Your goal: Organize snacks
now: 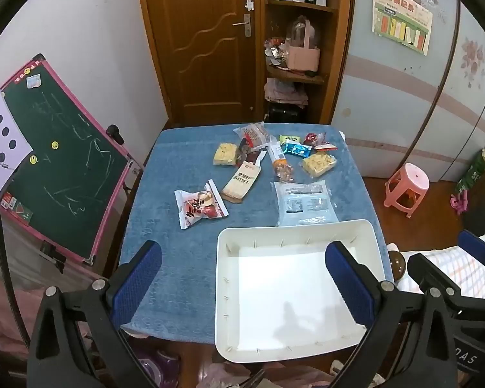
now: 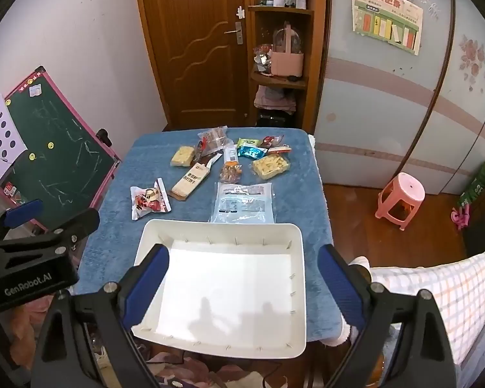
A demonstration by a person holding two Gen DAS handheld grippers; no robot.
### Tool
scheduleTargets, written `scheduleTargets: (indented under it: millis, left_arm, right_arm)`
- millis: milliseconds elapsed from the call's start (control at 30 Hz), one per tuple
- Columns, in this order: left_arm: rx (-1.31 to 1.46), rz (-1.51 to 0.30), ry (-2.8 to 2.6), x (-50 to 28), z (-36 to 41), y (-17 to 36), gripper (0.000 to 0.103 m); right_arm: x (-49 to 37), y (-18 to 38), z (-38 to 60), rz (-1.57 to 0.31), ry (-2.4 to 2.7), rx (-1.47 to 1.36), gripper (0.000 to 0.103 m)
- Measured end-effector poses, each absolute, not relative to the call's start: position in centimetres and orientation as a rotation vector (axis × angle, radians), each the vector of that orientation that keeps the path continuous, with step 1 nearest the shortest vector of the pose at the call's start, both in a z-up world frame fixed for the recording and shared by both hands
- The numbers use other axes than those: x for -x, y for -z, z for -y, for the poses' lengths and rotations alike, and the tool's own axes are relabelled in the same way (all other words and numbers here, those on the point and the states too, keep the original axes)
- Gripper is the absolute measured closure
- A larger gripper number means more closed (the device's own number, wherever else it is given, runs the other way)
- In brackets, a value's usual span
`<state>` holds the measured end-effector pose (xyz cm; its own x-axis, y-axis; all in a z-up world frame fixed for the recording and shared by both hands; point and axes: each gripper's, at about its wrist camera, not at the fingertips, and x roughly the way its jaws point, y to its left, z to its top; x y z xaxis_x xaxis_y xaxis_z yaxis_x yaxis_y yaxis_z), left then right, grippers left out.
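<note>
Several snack packets lie on a blue towel-covered table (image 1: 165,258) (image 2: 119,200). Nearest are a red-and-white packet (image 1: 199,208) (image 2: 148,203), a tan cracker pack (image 1: 241,181) (image 2: 190,181) and a flat pale-blue pouch (image 1: 304,202) (image 2: 242,207). Further back lie yellow snack bags (image 1: 318,163) (image 2: 271,165). An empty white tray (image 1: 294,232) (image 2: 223,228) stands at the near edge. My left gripper (image 1: 242,278) hovers open over the tray's left rim. My right gripper (image 2: 245,281) hangs open above the tray, holding nothing.
A green chalkboard (image 1: 61,158) (image 2: 58,161) leans left of the table. A pink stool (image 1: 407,187) (image 2: 401,199) stands on the floor to the right. A wooden door and shelves (image 1: 294,48) are behind. Checked fabric (image 2: 452,291) lies at near right.
</note>
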<state>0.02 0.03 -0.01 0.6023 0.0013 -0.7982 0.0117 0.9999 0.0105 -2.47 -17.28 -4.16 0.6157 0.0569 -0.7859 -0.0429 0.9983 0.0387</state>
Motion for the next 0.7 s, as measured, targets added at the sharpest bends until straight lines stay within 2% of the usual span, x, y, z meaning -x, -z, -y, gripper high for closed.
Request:
scheduleTargets:
  millis: [700]
  left_arm:
    - [-0.031,-0.953,-0.001,-0.4,-0.2,0.6,0.002]
  right_arm:
    - [0.6,5.3,17.2,-0.941,-0.076,-0.029,0.009]
